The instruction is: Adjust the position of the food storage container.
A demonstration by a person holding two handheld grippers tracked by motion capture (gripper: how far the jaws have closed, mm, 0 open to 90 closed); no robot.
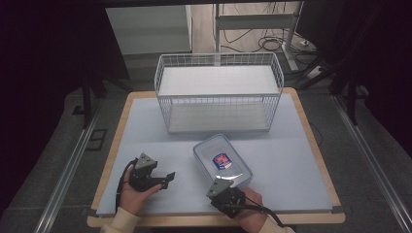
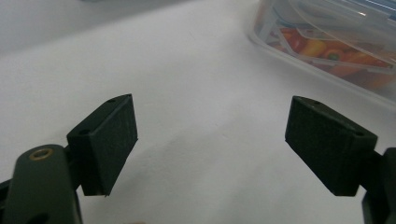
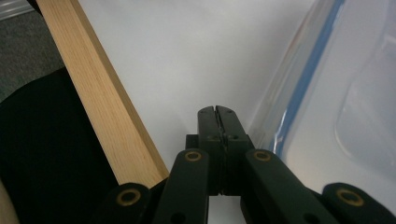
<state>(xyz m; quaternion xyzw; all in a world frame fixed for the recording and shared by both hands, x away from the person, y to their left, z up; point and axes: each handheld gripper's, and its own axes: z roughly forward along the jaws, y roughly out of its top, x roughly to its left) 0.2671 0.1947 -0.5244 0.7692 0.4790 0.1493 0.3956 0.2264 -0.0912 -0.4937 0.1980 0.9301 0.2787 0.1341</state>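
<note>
Lidded food box (image 1: pixel 222 161) mid-desk, long axis running 11 to 5. Right gripper (image 1: pixel 224 193) nearer, fingers pressed together, empty, at its 6 o'clock corner, perhaps touching. Left gripper (image 1: pixel 165 179) wide, empty, box at 2 o'clock.

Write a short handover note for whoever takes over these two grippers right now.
Left gripper: jaws wide open, nothing between them, low over the pale mat, left of the container.
Right gripper: jaws shut together on nothing, at the near end of the container, beside its rim.
Clear plastic container: lies flat on the mat with its blue-edged lid on, in front of the white wire basket; colourful contents show through its side in the left gripper view.
Done: nothing gripped or lifted yet.
Left: probably take hold of the container and put it in the basket.
</note>
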